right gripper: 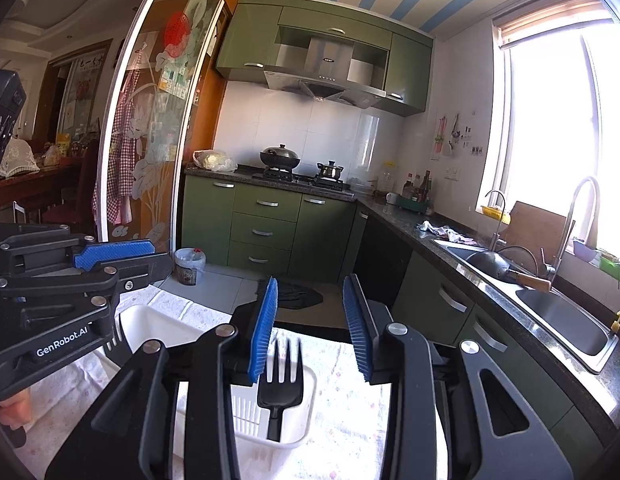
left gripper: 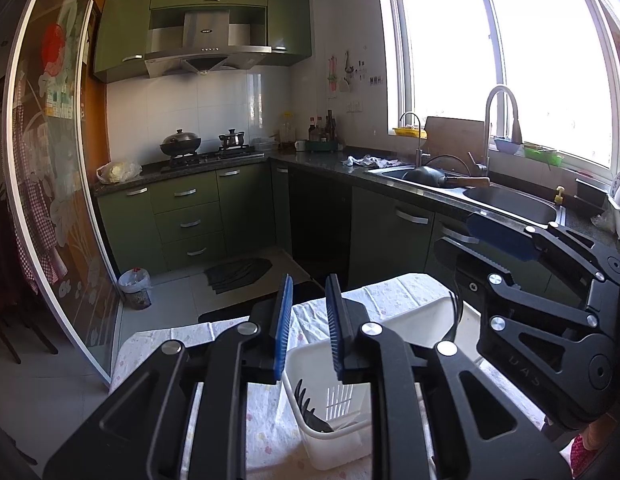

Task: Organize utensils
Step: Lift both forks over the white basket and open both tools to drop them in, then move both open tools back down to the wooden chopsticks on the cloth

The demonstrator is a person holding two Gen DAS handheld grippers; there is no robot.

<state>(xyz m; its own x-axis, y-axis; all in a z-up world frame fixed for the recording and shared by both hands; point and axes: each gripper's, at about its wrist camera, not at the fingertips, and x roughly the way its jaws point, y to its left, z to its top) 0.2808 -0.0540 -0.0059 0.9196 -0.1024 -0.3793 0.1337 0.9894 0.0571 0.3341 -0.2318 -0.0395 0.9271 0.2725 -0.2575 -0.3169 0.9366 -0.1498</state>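
While the black fork (right gripper: 281, 380) stands upright in the small white basket (right gripper: 298, 408), at 6 o'clock of the right wrist view, your right gripper (right gripper: 312, 328) is parted around it; the blue pads (right gripper: 264, 328) do not press on it, so nothing is held. To finish this step well, I judge you should lift straight up and away, so the pad at 9 o'clock does not catch the tines. Your left gripper (left gripper: 310, 332) hovers over the same basket with a narrow gap and nothing between its pads. Both tools point slightly downward, side by side over the cloth-covered table (left gripper: 394, 292). More dark utensils (left gripper: 310, 412) lie in the basket.
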